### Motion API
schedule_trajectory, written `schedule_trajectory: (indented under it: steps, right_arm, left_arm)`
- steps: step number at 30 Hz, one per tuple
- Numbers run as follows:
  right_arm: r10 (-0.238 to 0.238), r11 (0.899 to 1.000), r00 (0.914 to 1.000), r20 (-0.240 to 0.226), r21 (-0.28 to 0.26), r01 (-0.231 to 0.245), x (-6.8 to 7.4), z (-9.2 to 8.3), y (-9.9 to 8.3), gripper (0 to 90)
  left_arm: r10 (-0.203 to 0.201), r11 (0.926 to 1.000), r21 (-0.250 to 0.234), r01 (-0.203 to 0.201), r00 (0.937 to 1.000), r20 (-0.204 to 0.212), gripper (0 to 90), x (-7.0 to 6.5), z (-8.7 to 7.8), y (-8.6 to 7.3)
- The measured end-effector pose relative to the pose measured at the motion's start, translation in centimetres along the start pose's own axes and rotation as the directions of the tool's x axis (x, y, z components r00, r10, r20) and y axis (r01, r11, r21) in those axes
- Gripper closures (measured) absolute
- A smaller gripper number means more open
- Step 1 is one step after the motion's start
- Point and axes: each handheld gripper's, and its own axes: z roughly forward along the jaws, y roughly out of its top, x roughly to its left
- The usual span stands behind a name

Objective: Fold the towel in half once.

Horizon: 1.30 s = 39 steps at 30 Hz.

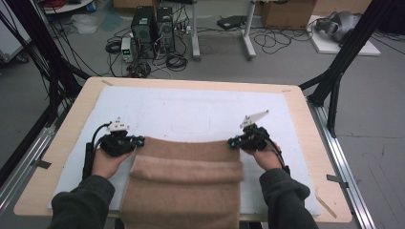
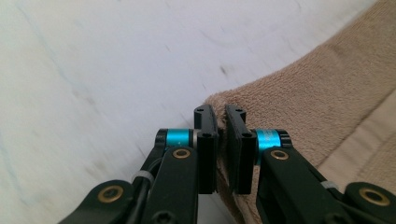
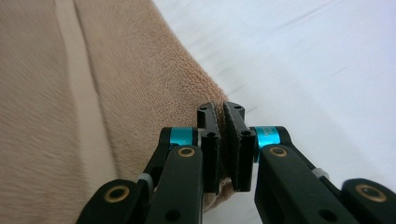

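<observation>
Black jaws of the left gripper [image 2: 221,122] pinch one far corner of the tan towel [image 1: 186,176], and those of the right gripper [image 3: 220,120] pinch the other, each pair nearly closed with pile squeezed between the pads. Soft and fuzzy, with a paler flat band and a fold across its middle, the towel lies on the white mat [image 1: 191,107] of the tabletop [image 1: 305,119], its near end cut off below the near edge. Beyond the towel's far edge the mat lies bare, with a strip on either side.
</observation>
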Motion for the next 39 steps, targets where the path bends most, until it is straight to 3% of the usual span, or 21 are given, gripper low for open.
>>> schedule_trajectory:
  steps: [4, 9, 11, 13, 15, 18, 21, 25, 27, 28, 30, 33, 35, 39]
  right_arm:
    - [-0.001, 0.998, 0.9968, 0.080, -0.064, 0.006, -2.4, -2.6, 4.2, 85.7]
    - [-0.018, 0.994, 0.9901, 0.139, -0.109, 0.034, -4.1, -5.3, 8.6, 85.8]
    - [-0.032, 0.992, 0.9871, 0.157, -0.119, 0.051, -4.6, -5.9, 9.8, 85.7]
    - [-0.019, 0.992, 0.9881, 0.153, -0.122, 0.038, -5.4, -5.7, 10.4, 82.4]
    - [0.020, 0.993, 0.9849, 0.172, -0.117, 0.000, -6.0, -4.6, 10.0, 62.8]
    - [0.046, 0.996, 0.9857, 0.162, -0.081, -0.033, -6.3, -2.9, 8.4, 56.8]
    - [0.048, 0.998, 0.9880, 0.147, -0.057, -0.040, -5.8, -1.8, 7.0, 54.0]
    - [0.047, 0.999, 0.9916, 0.121, -0.026, -0.044, -5.0, -0.5, 5.1, 53.3]
    - [0.068, 0.997, 0.9934, 0.092, 0.024, -0.071, -4.8, 0.2, 4.6, 50.2]
    - [0.062, 0.997, 0.9944, 0.086, 0.049, -0.066, -4.6, 0.5, 4.6, 50.3]
    - [0.030, 0.999, 0.9955, 0.090, 0.041, -0.034, -3.6, 1.0, 4.0, 53.6]
    - [0.029, 0.999, 0.9947, 0.099, 0.035, -0.033, -3.1, 1.7, 2.9, 53.7]
    - [0.057, 0.998, 0.9935, 0.098, 0.025, -0.060, -3.2, 2.0, 2.1, 53.7]
    - [0.070, 0.996, 0.9915, 0.110, 0.047, -0.075, -3.3, 3.1, 0.8, 58.6]
  left_arm:
    - [-0.018, 0.9977, -0.066, 0.016, 0.9992, -0.035, 83.5, 1.5, -0.5, 4.0]
    - [0.016, 0.9934, -0.111, -0.026, 0.9958, -0.090, 83.6, 3.1, -1.0, 9.6]
    - [0.020, 0.9927, -0.116, -0.032, 0.9945, -0.103, 83.5, 3.6, -1.0, 11.2]
    - [0.015, 0.9942, -0.104, -0.027, 0.9930, -0.117, 79.4, 4.0, -0.5, 11.5]
    - [0.002, 0.9990, -0.044, -0.008, 0.9921, -0.125, 64.2, 4.4, 0.3, 10.9]
    - [-0.038, 0.9992, -0.021, 0.035, 0.9916, -0.124, 53.2, 4.9, 1.0, 8.6]
    - [-0.046, 0.9989, 0.007, 0.046, 0.9966, -0.069, 50.1, 4.8, 1.5, 6.2]
    - [-0.040, 0.9989, 0.023, 0.040, 0.9992, -0.009, 50.2, 4.0, 2.2, 3.8]
    - [-0.025, 0.9975, 0.067, 0.024, 0.9995, 0.018, 51.0, 3.6, 2.8, 3.5]
    - [-0.009, 0.9977, 0.067, 0.008, 0.9998, 0.016, 51.2, 3.1, 3.1, 3.2]
    - [0.006, 0.9964, 0.084, -0.009, 0.9994, 0.034, 56.4, 2.8, 3.6, 2.5]
    - [-0.002, 0.9933, 0.116, -0.001, 0.9997, 0.024, 57.8, 2.8, 4.3, 1.5]
    - [-0.024, 0.9930, 0.116, 0.022, 0.9995, 0.021, 56.7, 2.8, 4.6, 0.8]
    - [-0.040, 0.9920, 0.121, 0.038, 0.9990, 0.019, 59.7, 2.9, 5.0, 0.1]
